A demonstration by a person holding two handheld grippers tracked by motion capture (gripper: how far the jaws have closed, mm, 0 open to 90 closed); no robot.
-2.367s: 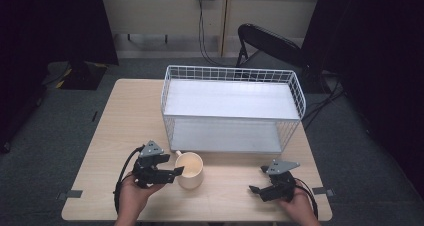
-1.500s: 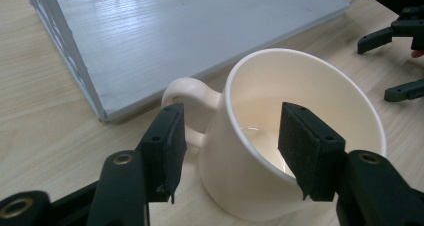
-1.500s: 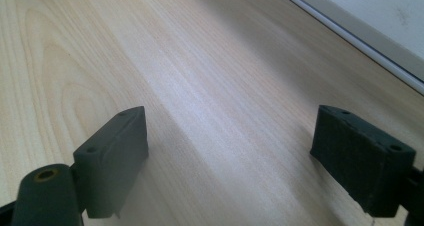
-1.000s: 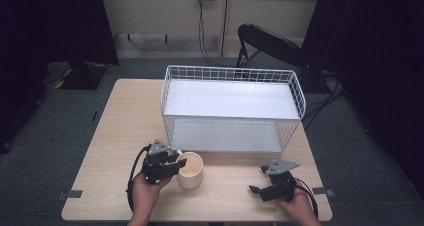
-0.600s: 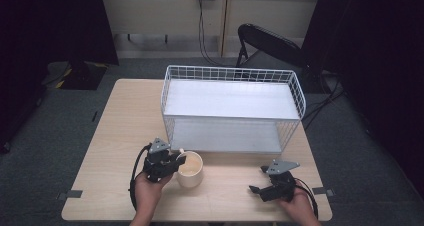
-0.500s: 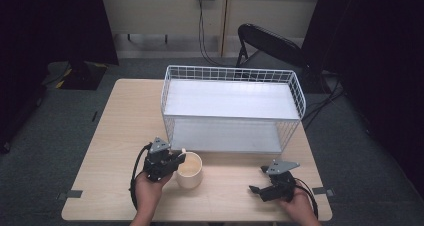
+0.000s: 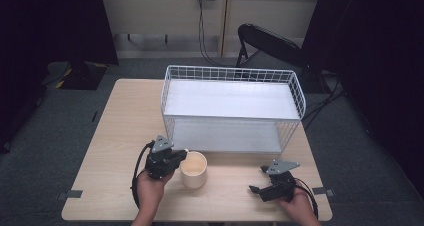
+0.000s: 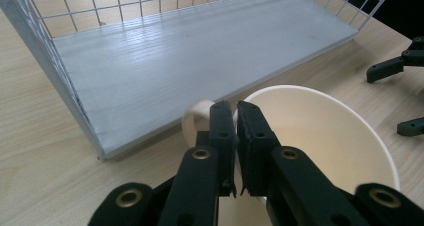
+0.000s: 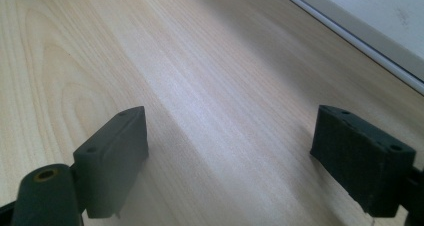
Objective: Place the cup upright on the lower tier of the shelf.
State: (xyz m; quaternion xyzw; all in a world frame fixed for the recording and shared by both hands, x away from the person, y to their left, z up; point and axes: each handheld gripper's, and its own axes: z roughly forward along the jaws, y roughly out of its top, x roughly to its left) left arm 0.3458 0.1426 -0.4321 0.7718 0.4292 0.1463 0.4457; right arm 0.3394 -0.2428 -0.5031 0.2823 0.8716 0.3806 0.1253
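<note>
A cream mug stands upright on the wooden table, just in front of the white wire basket. My left gripper is at the mug's left side. In the left gripper view its jaws are shut on the mug rim beside the handle. The mug looks empty. My right gripper rests low on the table at the front right, open. In the right gripper view its fingers stand wide apart over bare wood, and the gripper holds nothing.
The basket has a white shelf board at its bottom with the front side open toward me. A black chair stands behind the table. The other gripper's jaw tips show at the far right of the left gripper view.
My left gripper has moved right, up to the mug, and closed on its rim by the handle. The mug and my right gripper have stayed in place.
</note>
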